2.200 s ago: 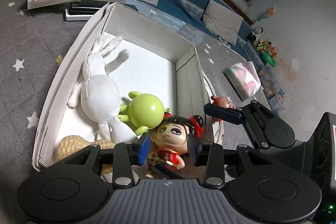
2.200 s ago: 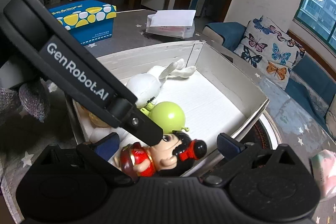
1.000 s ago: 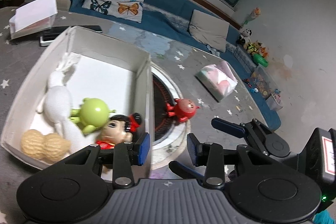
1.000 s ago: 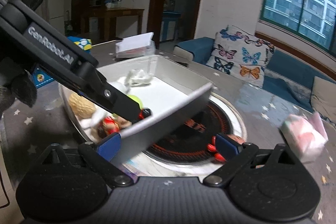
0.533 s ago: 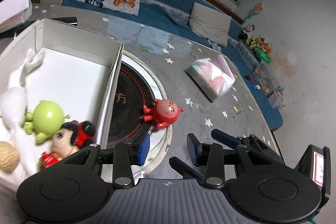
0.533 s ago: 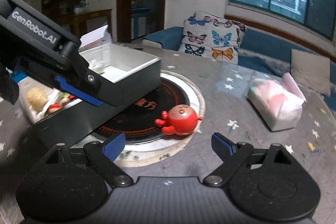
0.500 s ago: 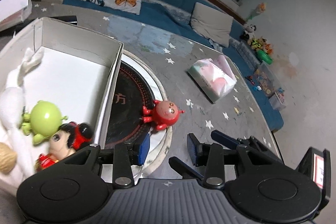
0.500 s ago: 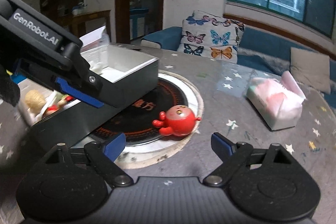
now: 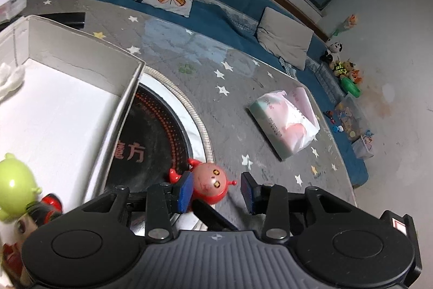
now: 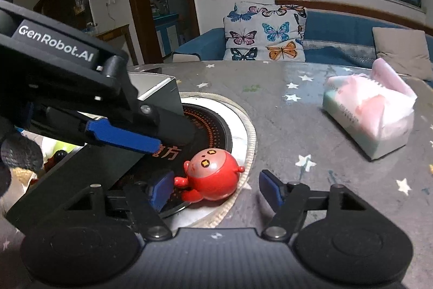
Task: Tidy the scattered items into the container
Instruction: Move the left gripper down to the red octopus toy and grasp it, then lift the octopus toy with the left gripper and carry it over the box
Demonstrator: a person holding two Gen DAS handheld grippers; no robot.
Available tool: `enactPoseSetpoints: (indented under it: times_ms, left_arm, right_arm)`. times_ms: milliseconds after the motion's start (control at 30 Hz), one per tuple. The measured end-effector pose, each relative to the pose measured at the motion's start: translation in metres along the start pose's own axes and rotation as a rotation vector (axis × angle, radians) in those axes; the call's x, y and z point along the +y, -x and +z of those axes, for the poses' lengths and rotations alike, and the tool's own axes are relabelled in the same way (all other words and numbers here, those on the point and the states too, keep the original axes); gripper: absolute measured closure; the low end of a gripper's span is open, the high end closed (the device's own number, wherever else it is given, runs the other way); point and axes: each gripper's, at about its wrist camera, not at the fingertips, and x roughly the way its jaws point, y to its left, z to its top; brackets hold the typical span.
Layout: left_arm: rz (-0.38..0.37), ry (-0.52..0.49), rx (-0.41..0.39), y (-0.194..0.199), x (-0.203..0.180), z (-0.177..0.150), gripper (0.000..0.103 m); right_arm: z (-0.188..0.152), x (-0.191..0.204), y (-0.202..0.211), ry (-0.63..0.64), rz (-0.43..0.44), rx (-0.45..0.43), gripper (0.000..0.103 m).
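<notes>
Closing right gripper (image 10: 216, 188) around red toy (image 10: 212, 175), left view shows box (image 9: 89, 64) interior

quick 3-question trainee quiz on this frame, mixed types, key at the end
1. True or false: the red toy already lies inside the white box.
2. Which claw has the red toy between its closing jaws? A) left claw B) right claw C) neither
3. Fill in: the red toy lies at the edge of the round black ____ set into the table.

Key:
1. False. It lies outside the box, on the table.
2. B. The jaws are closing around the toy, and the pads are not yet pressing on it.
3. Burner.
</notes>
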Motion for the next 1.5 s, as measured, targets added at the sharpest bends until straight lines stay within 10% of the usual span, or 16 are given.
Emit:
enactPoseSetpoints:
  times_ms: [933,1500]
  left_arm:
    - [0.041,0.011,0.041,-0.036,0.005,0.003,0.062]
    - [-0.033,0.000,-0.062,0.056,0.008,-0.021,0.065]
  right_arm:
    - [0.000,-0.006,-0.020,-0.048,0.035,0.028,0.054]
    - [0.005,0.052,0.048,0.036,0.077,-0.058,0.054]
